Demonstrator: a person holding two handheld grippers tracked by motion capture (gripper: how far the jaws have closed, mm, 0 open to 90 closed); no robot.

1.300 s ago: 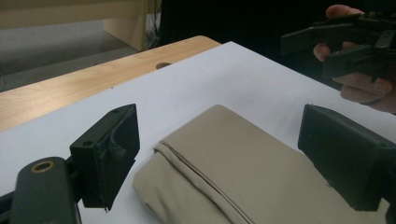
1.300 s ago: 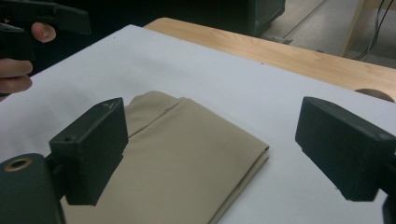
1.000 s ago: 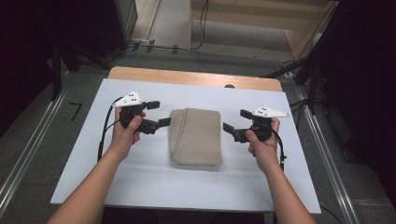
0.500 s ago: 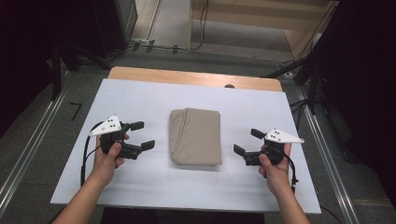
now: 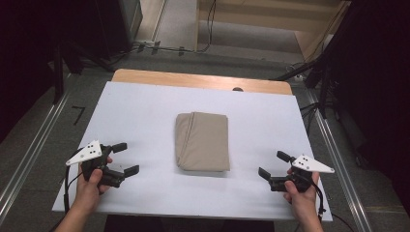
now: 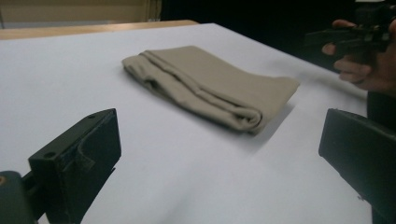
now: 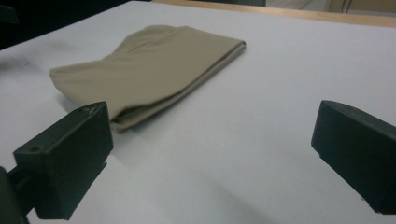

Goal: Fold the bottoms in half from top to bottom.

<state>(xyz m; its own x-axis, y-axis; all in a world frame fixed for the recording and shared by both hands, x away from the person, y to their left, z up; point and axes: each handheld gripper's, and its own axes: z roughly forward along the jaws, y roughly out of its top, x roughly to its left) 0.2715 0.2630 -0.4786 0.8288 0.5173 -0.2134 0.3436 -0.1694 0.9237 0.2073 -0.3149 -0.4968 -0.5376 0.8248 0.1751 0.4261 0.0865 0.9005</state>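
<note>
The right claw [image 6: 355, 35] is cut off by the left gripper view's edge.

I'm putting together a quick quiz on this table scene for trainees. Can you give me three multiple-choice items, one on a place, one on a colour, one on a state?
1. Where does the folded cloth lie?
A. mid-table, between the two grippers
B. at the table's far left corner
C. inside the right gripper

2. What colour is the cloth?
A. dark blue
B. beige
C. red

3. How do the jaws of the left gripper and right gripper stand?
A. both shut on the cloth
B. one open, one shut
C. both open and empty

Answers:
1 A: the high view shows it on the white table with a gripper off to each side.
2 B: it looks tan in every view.
3 C: each gripper view shows its jaws spread apart over bare table.
</note>
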